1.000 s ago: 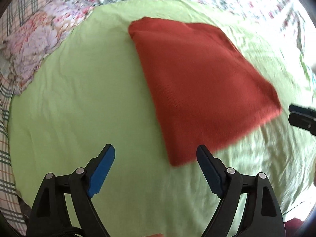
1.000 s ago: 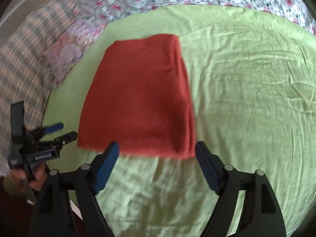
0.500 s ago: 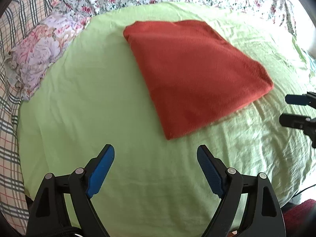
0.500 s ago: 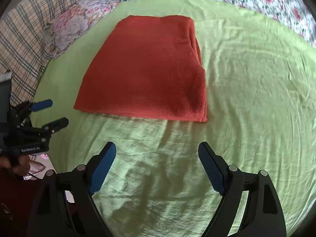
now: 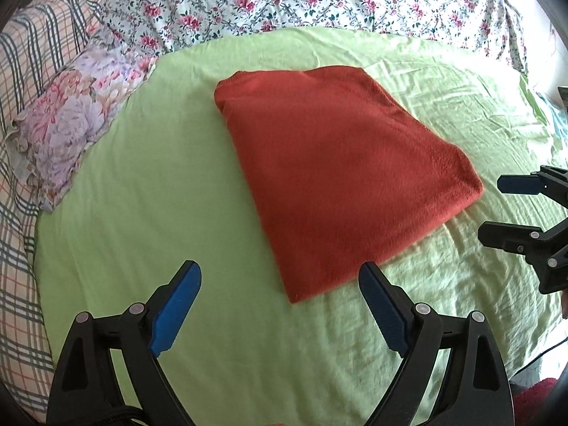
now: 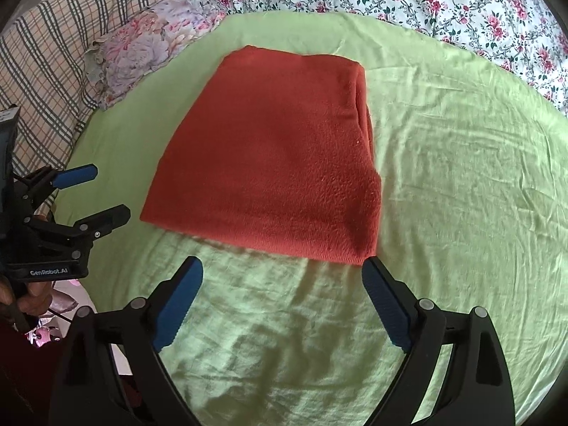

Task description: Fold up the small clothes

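A folded rust-red garment (image 5: 340, 177) (image 6: 273, 163) lies flat on the light green sheet (image 5: 149, 191) (image 6: 461, 177). My left gripper (image 5: 280, 277) hovers just short of the garment's near corner, its jaws opening wide with nothing between the blue pads. My right gripper (image 6: 282, 273) hangs near the garment's front edge, jaws also opening, holding nothing. In the left wrist view the right gripper (image 5: 497, 206) shows at the right edge. The left gripper (image 6: 103, 195) appears at the left of the right wrist view, held by a hand.
A floral bedspread (image 5: 319, 3) (image 6: 426, 3) covers the bed beyond the green sheet. A pastel flowered pillow (image 5: 71, 120) (image 6: 142, 46) and a plaid cloth (image 5: 21, 71) (image 6: 53, 53) lie to the left. The green sheet is wrinkled near the front.
Both grippers have pulled back from the red garment, which now lies farther from the pads. The jaws of both stand slightly wider.
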Available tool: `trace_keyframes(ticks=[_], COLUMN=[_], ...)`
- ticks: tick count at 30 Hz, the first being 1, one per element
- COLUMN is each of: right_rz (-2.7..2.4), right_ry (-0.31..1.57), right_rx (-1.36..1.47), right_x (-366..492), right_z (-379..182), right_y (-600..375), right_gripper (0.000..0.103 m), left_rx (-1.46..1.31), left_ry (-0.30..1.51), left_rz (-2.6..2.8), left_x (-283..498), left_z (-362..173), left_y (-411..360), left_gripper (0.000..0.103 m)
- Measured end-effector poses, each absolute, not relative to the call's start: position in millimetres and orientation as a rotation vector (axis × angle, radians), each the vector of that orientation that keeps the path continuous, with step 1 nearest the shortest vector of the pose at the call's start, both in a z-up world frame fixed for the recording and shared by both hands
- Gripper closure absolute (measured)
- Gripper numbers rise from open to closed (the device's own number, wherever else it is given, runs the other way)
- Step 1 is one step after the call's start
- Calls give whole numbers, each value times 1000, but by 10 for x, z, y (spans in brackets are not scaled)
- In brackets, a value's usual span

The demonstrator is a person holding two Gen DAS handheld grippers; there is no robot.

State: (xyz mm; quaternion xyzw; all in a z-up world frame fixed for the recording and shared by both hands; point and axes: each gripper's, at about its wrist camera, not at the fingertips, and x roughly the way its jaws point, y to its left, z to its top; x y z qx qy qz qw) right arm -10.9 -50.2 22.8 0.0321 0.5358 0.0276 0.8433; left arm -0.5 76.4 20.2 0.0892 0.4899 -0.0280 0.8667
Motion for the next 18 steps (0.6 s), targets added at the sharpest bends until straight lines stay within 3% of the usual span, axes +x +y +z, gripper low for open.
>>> trace_keyframes(ticks=[18], right_rz=[66], right_ry=[1168], right_rx=[21], right_x=[307], right_z=[166], right_y=[-577], right_gripper=[9], left_rx=[179], left_ry=[1075], left_rz=[-7], left_x=[366], left_z=[159], left_y=[824], left_gripper=[10])
